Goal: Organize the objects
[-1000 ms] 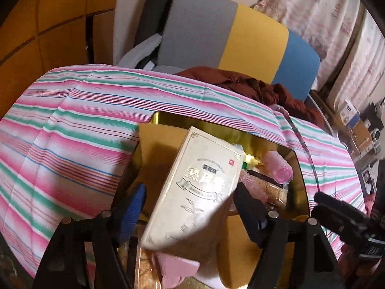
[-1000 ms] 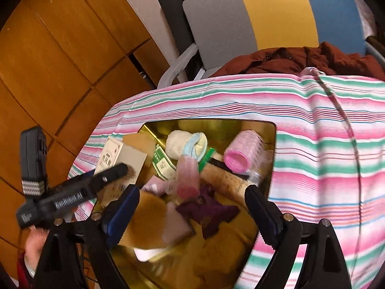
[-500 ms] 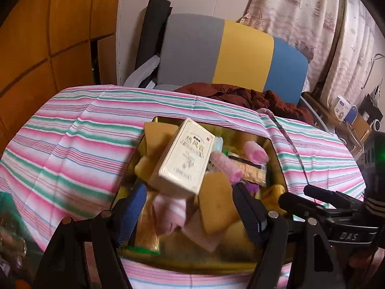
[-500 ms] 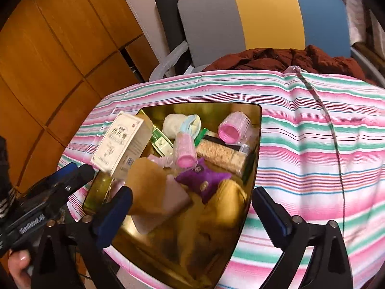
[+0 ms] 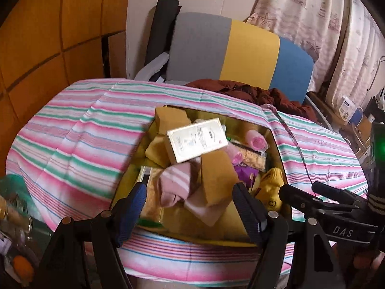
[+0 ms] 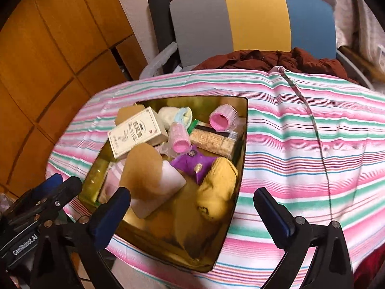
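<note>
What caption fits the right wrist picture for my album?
Open right gripper hovers over a gold tin crammed with a white box, pink rollers and a yellow sock.

left wrist: above, near | right wrist: same | shared: gold tray (image 5: 276,149) (image 6: 243,144)

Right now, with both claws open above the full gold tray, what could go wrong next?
1. The white box lies tilted on top of the pile in the gold tray; reaching for anything under it could tip it out.
2. The yellow sock sits at the tray's right rim and might spill onto the striped cloth.
3. The left claw and right claw hover close together; both reaching in could make them collide.
</note>
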